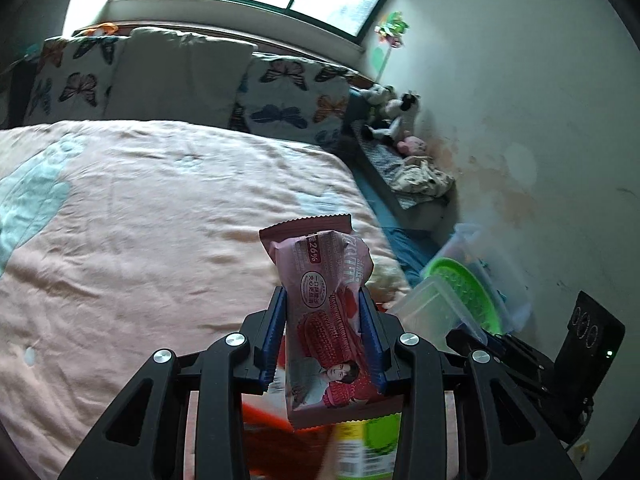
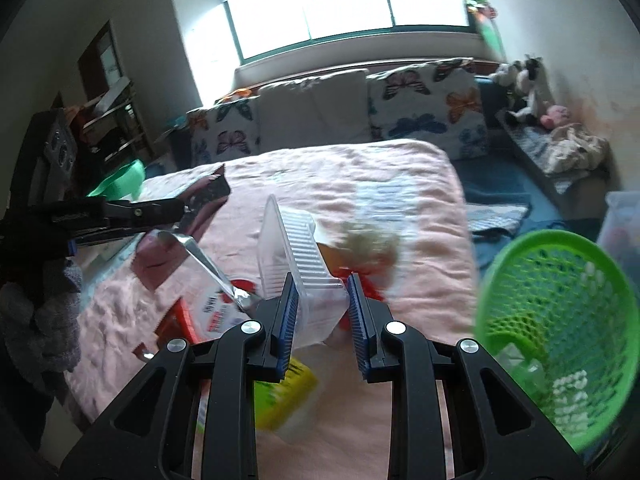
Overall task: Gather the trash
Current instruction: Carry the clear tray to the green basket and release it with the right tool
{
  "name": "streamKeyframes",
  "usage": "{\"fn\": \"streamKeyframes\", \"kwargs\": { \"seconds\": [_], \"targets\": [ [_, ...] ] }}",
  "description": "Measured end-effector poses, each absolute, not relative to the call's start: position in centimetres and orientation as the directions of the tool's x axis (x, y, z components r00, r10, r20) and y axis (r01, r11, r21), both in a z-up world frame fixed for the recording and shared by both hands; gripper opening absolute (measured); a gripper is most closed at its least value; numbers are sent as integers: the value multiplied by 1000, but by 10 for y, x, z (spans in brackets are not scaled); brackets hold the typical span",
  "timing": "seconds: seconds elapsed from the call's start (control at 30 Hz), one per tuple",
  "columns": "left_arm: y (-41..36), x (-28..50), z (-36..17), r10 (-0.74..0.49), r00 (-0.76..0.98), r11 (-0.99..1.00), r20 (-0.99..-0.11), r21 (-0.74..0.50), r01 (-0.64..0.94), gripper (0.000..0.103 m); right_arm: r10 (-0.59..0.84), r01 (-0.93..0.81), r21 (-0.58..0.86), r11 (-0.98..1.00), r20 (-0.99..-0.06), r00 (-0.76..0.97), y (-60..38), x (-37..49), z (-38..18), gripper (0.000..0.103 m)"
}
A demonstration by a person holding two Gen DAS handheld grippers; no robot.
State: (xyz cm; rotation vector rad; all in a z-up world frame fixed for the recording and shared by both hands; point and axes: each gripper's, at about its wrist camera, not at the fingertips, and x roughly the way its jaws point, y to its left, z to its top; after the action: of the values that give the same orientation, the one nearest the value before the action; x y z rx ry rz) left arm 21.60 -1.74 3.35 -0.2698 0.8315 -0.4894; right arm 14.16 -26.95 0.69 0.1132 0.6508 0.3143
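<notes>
A: Wrapper (image 1: pixel 320 312) first — where is it?

B: Upright between the blue pads of the left gripper (image 1: pixel 324 332), which is clamped on its lower half. It is pink, with a zigzag top edge, held above the pink bedspread (image 1: pixel 140 220).

A: And the right gripper (image 2: pixel 322 312)?

B: Closed on a clear plastic tray (image 2: pixel 292 260) with a ribbed side. The tray tilts up and away from the pads, over the bed.

A: Can each tool be seen from the other camera?

B: Yes. In the right wrist view the left gripper (image 2: pixel 176 208) comes in from the left edge with the wrapper (image 2: pixel 208 192) showing its silver inside. In the left wrist view the right gripper (image 1: pixel 480 340) sits low on the right with the tray (image 1: pixel 436 312).

A: Where is the basket?

B: A green mesh basket (image 2: pixel 560 304) stands at the right of the bed, near the right gripper, with some pale scraps inside. More packets (image 2: pixel 224 312) lie on the bedspread beneath both tools, blurred.
</notes>
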Motion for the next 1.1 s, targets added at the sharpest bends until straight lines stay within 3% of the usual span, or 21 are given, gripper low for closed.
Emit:
{"fn": "streamKeyframes", "kwargs": {
  "seconds": [0.33,0.6,0.67,0.8,1.1],
  "targets": [
    [-112,215,43,-584,491,807,-646,-398,436,35,141,-40,180,983,-597,790,-366,115,-2,26],
    [-158,215,41,-594,457,791,-662,-381,478,35,177,-29,244,969,-610,773,-400,99,-21,27],
    [-157,215,41,-587,460,797,-666,-373,476,35,205,-65,241,968,-616,761,-394,100,-25,30],
    [-151,220,40,-570,474,811,-671,-366,457,35,274,-154,242,958,-619,736,-371,101,-31,51],
    [-126,222,42,-551,500,829,-668,-369,420,35,355,-305,194,932,-653,669,-313,114,-45,66]
  ]
}}
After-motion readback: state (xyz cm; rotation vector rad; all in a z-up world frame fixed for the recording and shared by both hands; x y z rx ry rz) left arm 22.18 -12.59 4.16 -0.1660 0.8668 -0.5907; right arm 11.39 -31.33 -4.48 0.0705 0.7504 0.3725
